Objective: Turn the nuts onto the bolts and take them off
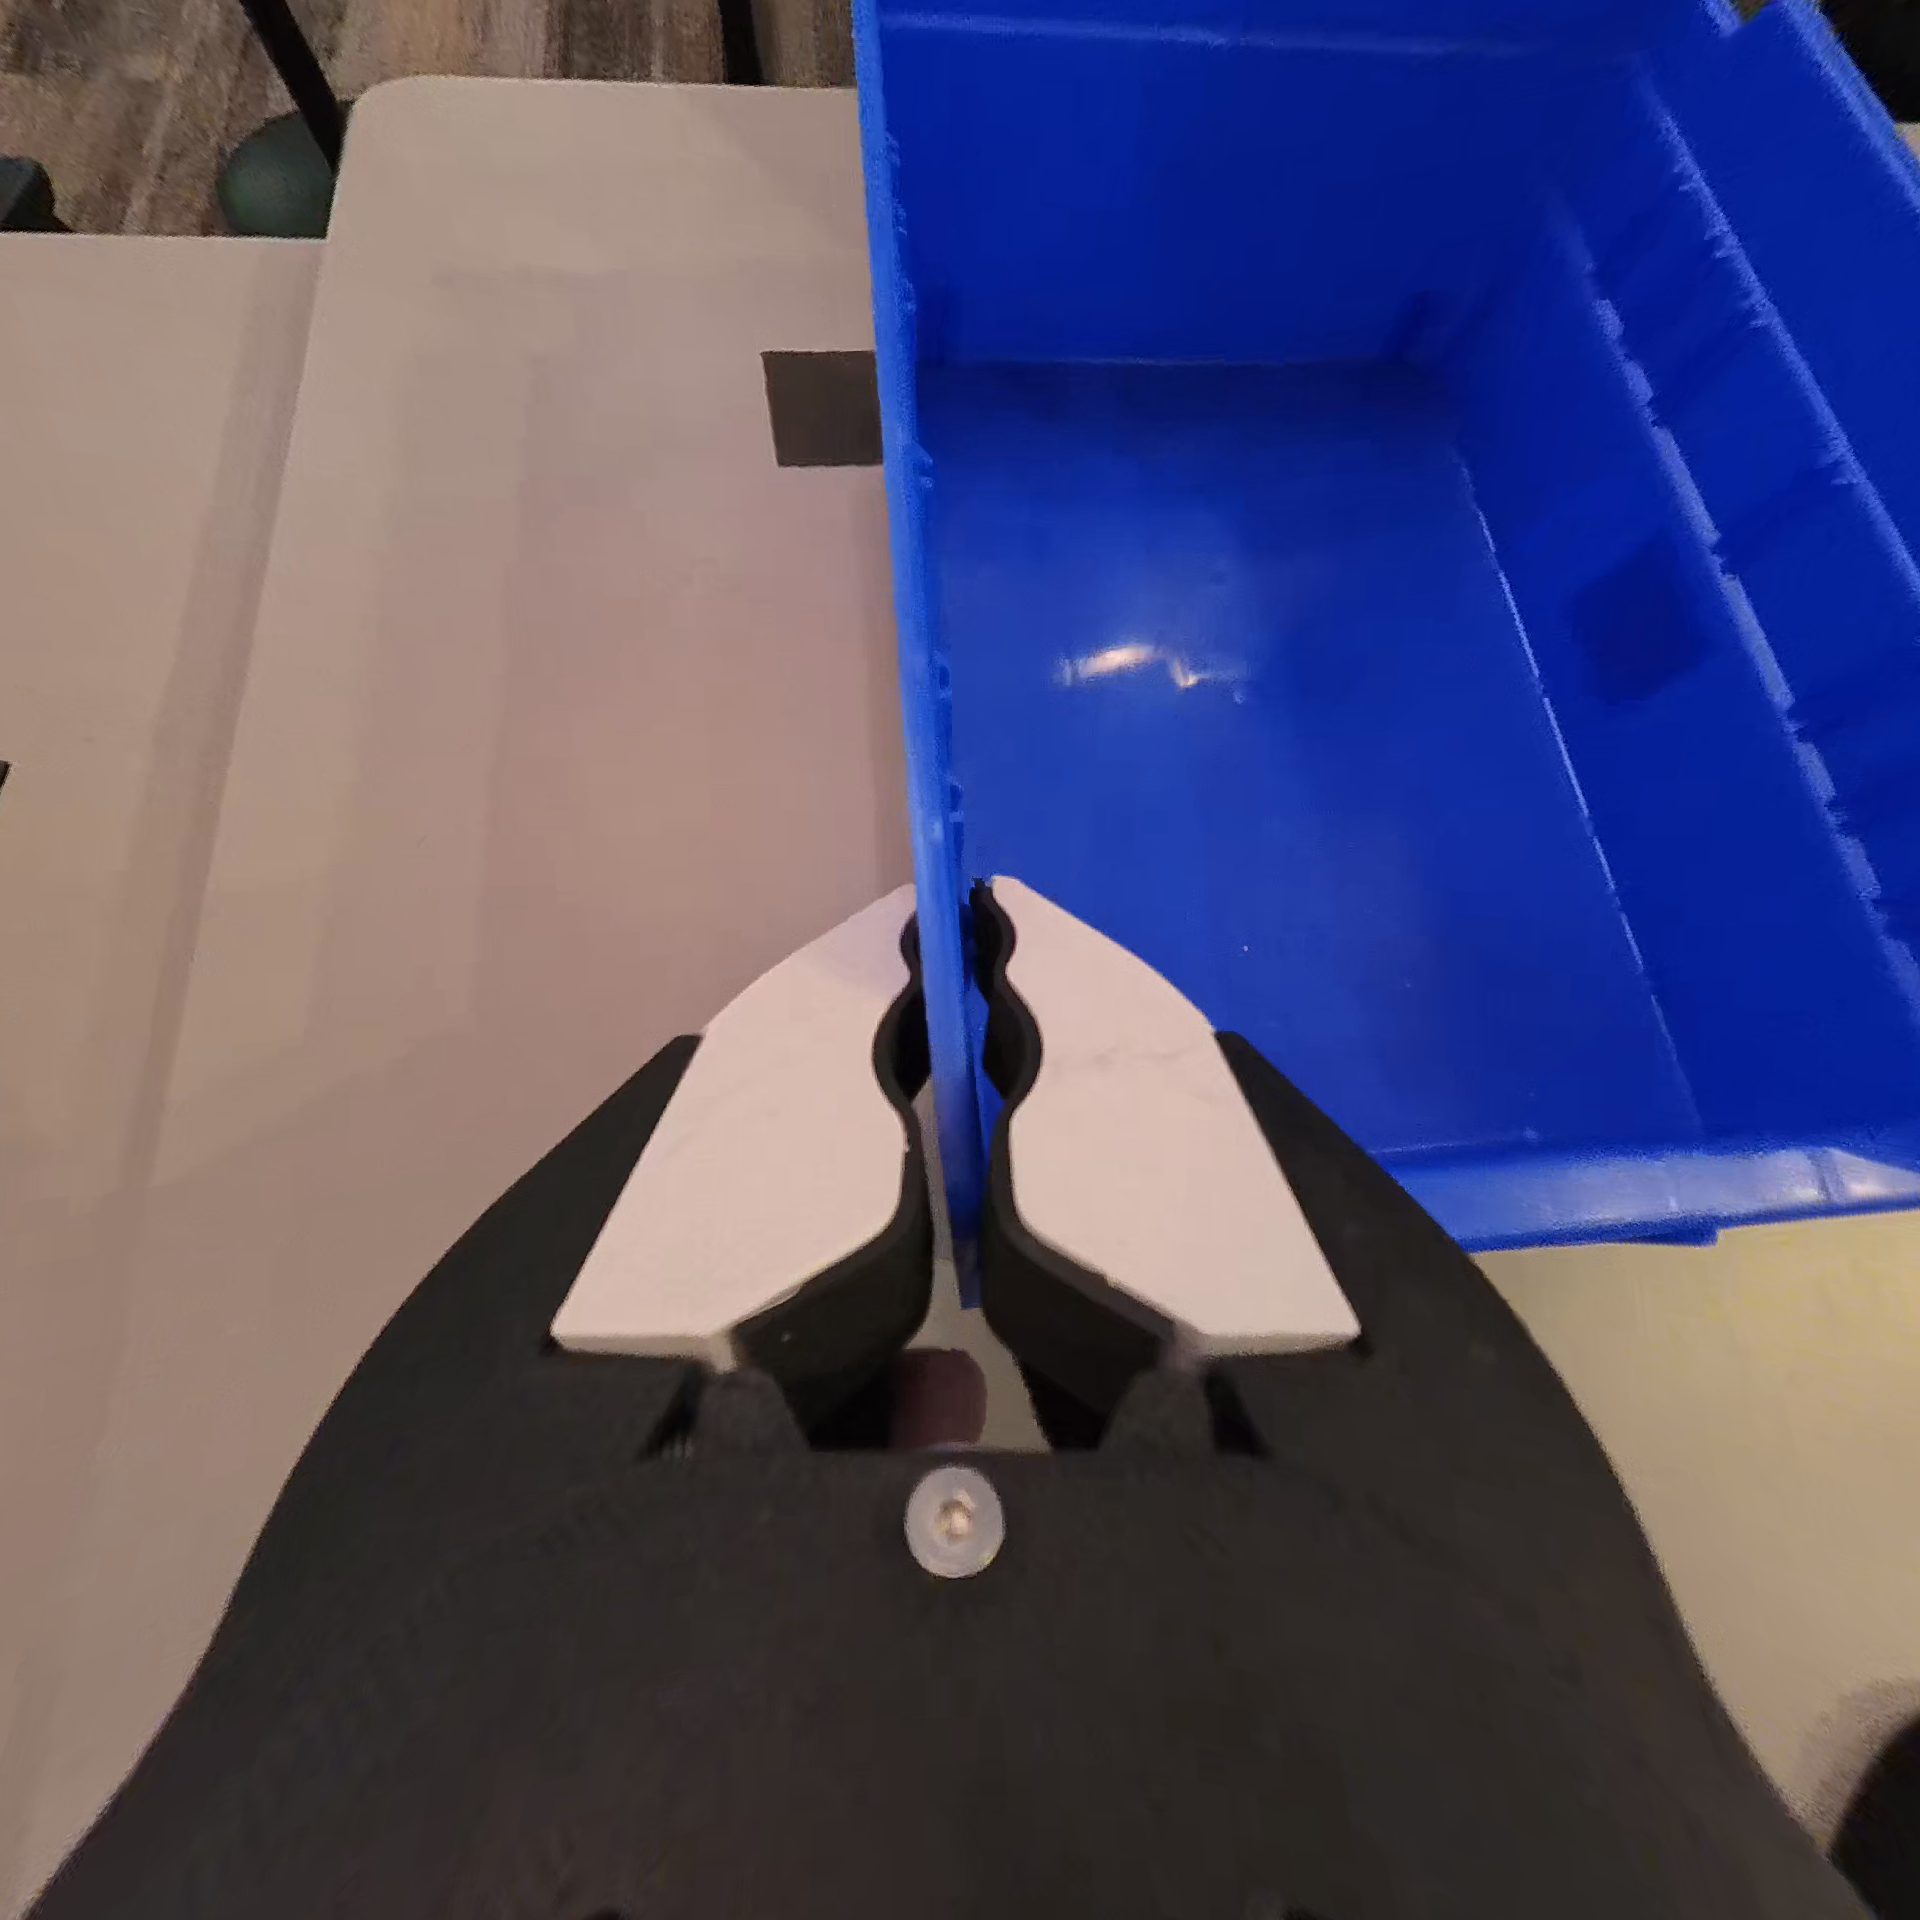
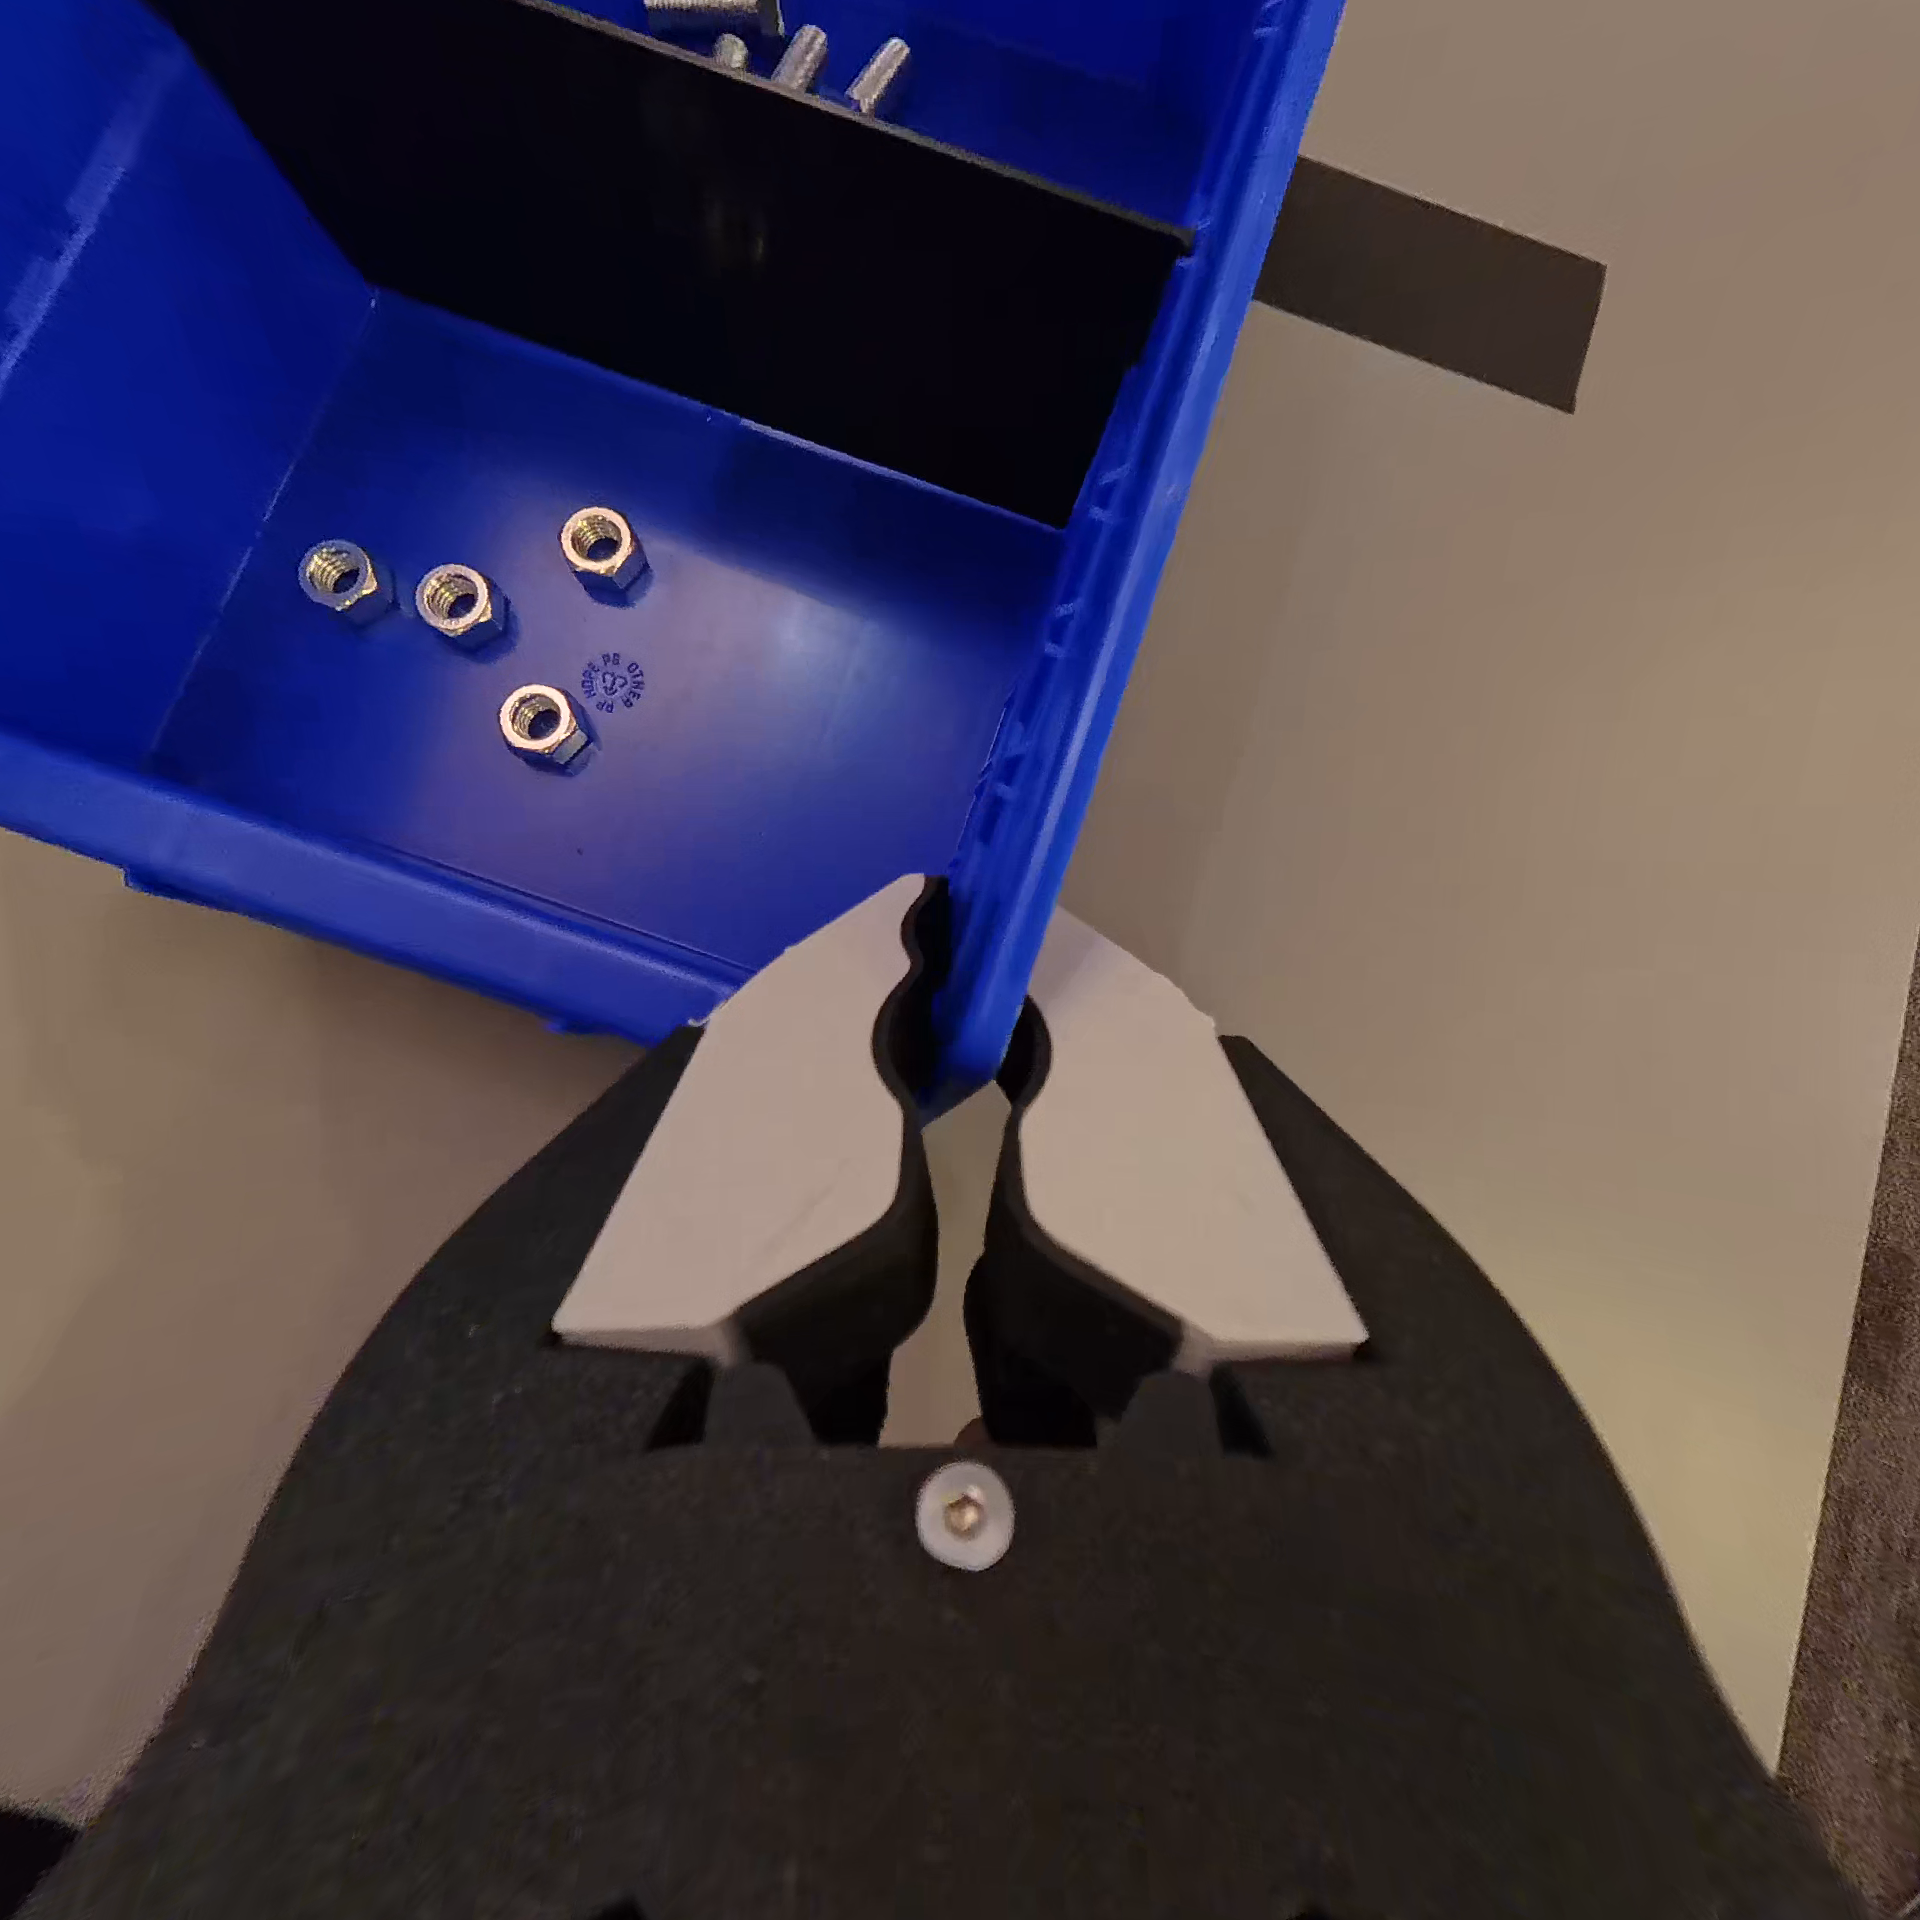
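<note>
In the left wrist view my left gripper [image 1: 951, 904] is shut on the left wall of a blue bin [image 1: 1143, 208], one finger inside and one outside. The part of the bin that shows here is empty. In the right wrist view my right gripper [image 2: 971, 914] is shut on the right wall of a blue bin [image 2: 1143, 520]. Several silver nuts [image 2: 457, 608] lie loose on the floor of its near compartment. A black divider [image 2: 727, 312] stands behind them, and a few silver bolts [image 2: 800, 62] show beyond it at the top edge.
The bins rest on a pale table [image 1: 468, 727]. Black tape strips lie on it beside the bin walls [image 1: 821, 410] [image 2: 1434, 301]. The table's right edge and the carpet [image 2: 1870, 1351] are close to my right gripper. The floor and dark furniture legs show past the far edge [image 1: 156, 104]. The gap from one gripper's tips to the other's is roughly 80 cm.
</note>
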`<state>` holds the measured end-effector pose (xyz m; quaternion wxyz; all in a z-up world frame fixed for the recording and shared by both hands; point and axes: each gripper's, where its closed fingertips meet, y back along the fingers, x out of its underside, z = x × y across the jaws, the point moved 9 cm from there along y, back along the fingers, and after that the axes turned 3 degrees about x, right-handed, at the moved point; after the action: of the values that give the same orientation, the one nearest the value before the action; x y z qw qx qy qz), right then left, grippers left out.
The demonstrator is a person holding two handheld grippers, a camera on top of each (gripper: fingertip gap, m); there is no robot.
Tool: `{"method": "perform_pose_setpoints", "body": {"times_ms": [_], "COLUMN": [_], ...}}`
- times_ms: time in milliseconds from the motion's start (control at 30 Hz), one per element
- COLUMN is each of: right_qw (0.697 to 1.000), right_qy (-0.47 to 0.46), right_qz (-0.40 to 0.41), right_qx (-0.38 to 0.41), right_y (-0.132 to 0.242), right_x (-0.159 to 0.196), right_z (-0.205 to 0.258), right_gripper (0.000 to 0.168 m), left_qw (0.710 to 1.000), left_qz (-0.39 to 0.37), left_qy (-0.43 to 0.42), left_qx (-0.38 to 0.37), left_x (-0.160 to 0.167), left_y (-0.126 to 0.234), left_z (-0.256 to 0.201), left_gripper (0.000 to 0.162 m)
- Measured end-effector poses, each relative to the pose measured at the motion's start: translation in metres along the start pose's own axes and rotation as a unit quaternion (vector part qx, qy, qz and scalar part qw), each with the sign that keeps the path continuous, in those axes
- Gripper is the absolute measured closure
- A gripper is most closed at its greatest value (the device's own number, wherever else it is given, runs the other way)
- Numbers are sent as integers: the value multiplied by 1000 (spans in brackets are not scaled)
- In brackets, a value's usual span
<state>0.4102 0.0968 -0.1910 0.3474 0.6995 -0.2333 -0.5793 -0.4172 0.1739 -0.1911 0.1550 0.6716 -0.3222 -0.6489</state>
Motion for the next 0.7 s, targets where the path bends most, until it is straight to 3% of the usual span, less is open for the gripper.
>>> {"method": "perform_pose_setpoints", "body": {"times_ms": [200,700], "right_qw": [1000,991], "right_qy": [16,81], "right_qz": [12,39], "right_qx": [-8,-103], "right_y": [14,56], "right_x": [10,17], "right_z": [13,49], "right_gripper": [162,163], "left_qw": [999,982], "left_qz": [-27,11], "left_qy": [-2,-106], "left_qx": [38,159], "left_x": [1,-7], "left_y": [26,74], "left_z": [4,-17], "left_gripper": [157,156]}}
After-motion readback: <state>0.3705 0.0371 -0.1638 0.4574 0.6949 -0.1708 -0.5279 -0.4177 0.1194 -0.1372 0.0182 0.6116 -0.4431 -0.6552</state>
